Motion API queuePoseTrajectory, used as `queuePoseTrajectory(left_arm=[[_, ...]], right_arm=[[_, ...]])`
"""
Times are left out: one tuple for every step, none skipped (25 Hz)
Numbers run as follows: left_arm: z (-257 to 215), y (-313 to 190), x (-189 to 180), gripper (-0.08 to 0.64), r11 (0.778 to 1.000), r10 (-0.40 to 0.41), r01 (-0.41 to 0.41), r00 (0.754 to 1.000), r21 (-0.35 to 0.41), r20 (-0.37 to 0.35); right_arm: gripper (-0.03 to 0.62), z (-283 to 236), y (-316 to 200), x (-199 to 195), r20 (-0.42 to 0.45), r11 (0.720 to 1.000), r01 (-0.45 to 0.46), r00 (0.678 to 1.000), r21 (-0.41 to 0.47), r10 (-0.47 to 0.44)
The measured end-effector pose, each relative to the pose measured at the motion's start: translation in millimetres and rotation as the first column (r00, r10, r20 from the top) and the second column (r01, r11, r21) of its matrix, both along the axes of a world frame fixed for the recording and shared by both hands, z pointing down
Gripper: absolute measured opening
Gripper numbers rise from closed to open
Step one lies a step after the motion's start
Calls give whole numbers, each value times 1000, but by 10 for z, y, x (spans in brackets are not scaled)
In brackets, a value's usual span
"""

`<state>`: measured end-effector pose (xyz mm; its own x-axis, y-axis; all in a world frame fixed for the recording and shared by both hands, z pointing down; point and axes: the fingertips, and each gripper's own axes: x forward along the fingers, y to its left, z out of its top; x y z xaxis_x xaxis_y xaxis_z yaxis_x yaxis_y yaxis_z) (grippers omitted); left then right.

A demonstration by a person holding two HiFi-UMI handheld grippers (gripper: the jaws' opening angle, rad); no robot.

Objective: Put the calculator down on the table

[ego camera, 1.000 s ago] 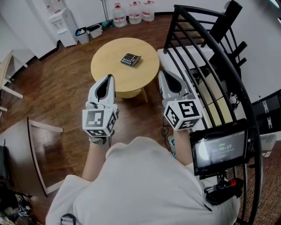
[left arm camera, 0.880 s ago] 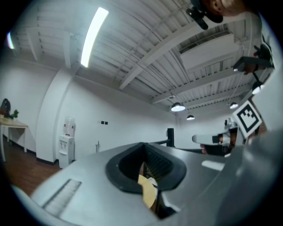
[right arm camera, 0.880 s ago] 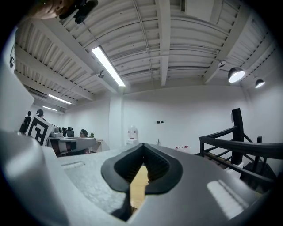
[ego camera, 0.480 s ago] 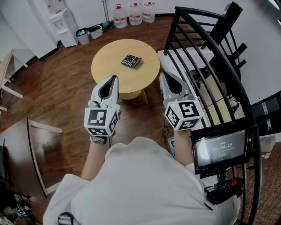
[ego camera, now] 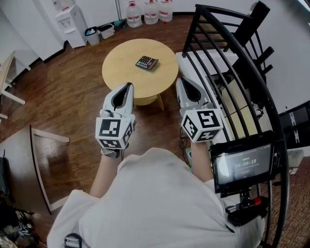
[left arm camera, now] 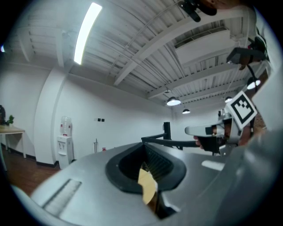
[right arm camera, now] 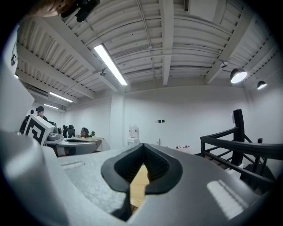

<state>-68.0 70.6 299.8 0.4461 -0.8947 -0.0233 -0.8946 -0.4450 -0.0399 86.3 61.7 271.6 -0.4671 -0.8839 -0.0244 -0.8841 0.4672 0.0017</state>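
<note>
The dark calculator (ego camera: 147,63) lies flat on the round wooden table (ego camera: 121,72), right of its middle. Both grippers hang in the air short of the table's near edge, pointing level toward it, well apart from the calculator. My left gripper (ego camera: 127,88) is shut with nothing between its fingers, its tips meeting in its own view (left arm camera: 145,150). My right gripper (ego camera: 182,82) is also shut and empty (right arm camera: 142,149). In each gripper view a strip of the table shows through the gap behind the tips. The right gripper (left arm camera: 212,131) shows in the left gripper view.
A black stair railing (ego camera: 227,63) curves close along the right side, over a white shelf. A small screen (ego camera: 241,164) sits at lower right. Water bottles (ego camera: 145,12), bins (ego camera: 99,33) and a dispenser (ego camera: 68,22) stand at the far wall. A wooden desk (ego camera: 29,160) is at lower left.
The left gripper has drifted slightly to the right in the head view. The right gripper and the calculator have stayed where they were.
</note>
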Motion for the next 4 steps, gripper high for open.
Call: queuePoseTrajectory(left_arm=[[5,-3,23,6,1000,3,-3,1000,-2,-1],[7,-3,43,6,1000,7,-7,1000,-2,-1],[9,-1,61,6,1000,10,-10,1000,-3,-1],[11,2,78,6,1000,13,-13,1000,-3,0]], right_arm=[[2,4,-8,-1,3,1000,0,1000,-1,0],[2,9,-10,-10,5,1000,3,1000,-2,-3],[2,15,-10,-22,6,1000,6,1000,-3,-6],[2,23,-8,-36,5,1000,9,1000,-4,-9]])
